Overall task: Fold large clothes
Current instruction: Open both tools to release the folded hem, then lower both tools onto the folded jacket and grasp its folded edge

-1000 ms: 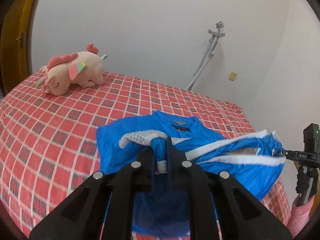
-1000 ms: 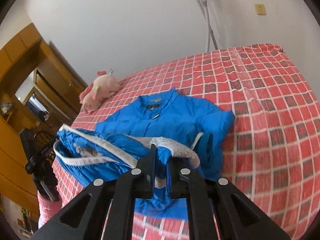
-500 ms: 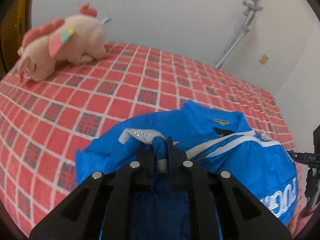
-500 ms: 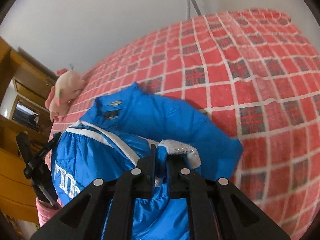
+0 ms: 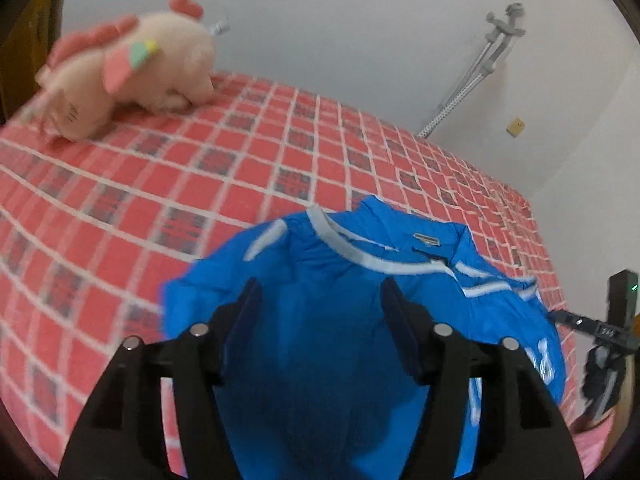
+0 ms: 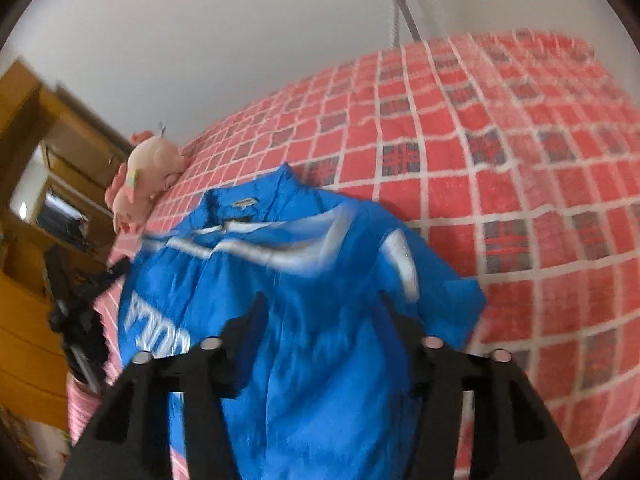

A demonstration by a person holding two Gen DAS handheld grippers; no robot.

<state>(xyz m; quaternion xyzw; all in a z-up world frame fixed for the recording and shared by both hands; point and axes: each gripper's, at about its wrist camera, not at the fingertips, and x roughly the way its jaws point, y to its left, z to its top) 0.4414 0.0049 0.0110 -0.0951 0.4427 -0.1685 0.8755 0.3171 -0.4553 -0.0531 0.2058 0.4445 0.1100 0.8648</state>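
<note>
From the left wrist, the left gripper [image 5: 320, 300], jaws just spread apart and holding nothing, hovers over a blue jacket [image 5: 340, 360] lying folded on a red checked bedspread [image 5: 200, 168], while from the right wrist, the right gripper [image 6: 324, 316], jaws likewise just parted and empty, hangs above the same jacket [image 6: 320, 340].

We are in a home bedroom. A bed [image 5: 280, 168] carries a red checked cover, with a pink plush toy [image 5: 132, 64] lying on it. Wooden cabinets [image 6: 36, 184] stand beside the bed, against plain white walls [image 5: 340, 32].
</note>
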